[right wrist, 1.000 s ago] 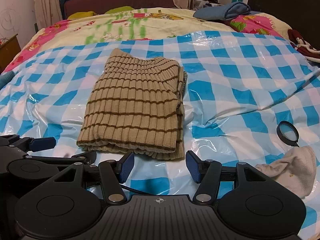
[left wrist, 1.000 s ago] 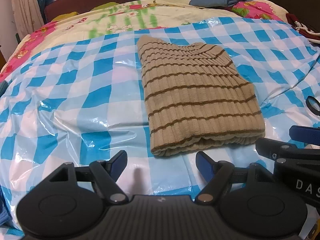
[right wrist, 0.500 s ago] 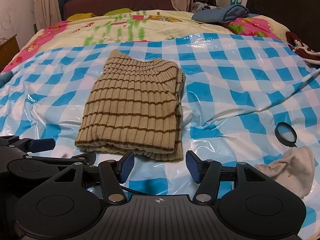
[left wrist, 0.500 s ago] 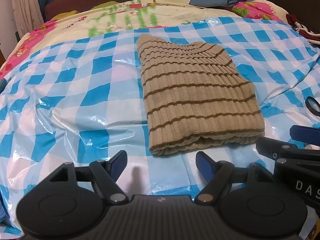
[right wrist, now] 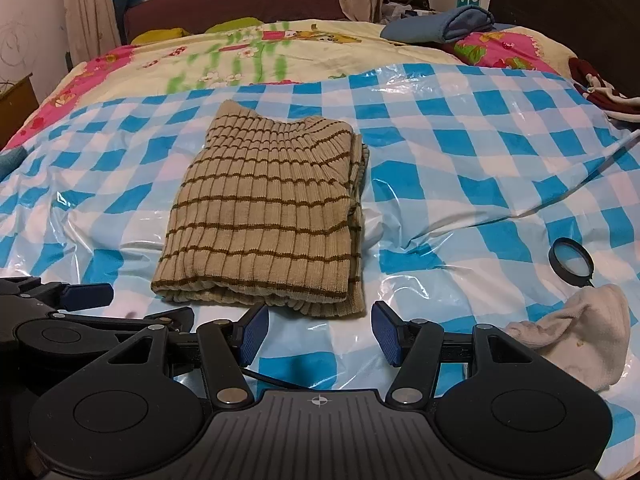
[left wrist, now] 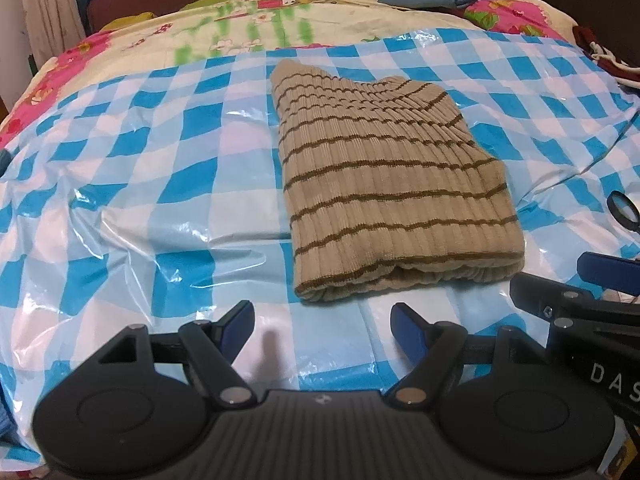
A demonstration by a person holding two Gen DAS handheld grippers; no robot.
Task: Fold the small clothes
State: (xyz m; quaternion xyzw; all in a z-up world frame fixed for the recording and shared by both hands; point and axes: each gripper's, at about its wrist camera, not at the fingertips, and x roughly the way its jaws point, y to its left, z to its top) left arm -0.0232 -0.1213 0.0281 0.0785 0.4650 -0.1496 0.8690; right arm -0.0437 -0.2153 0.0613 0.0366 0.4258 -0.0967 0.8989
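Both pairs of jaws stand apart with nothing between them. The left gripper [left wrist: 322, 326] and the right gripper [right wrist: 316, 334] hover side by side just short of the near edge of the striped sweater [right wrist: 266, 220], neither touching it. The sweater, tan ribbed knit with thin brown stripes, lies folded into a compact rectangle on the blue-and-white checked plastic sheet [right wrist: 460, 168] that covers the bed [right wrist: 304, 56]. Its folded layers show along the near edge and down its right side. To the right of the sweater and well apart from it, a black-rimmed magnifying glass [right wrist: 571, 261] lies on the sheet, with a crumpled white cloth [right wrist: 576, 332] just in front of it. At the far end of the bed a folded blue garment [right wrist: 440, 26] rests on the floral bedspread.
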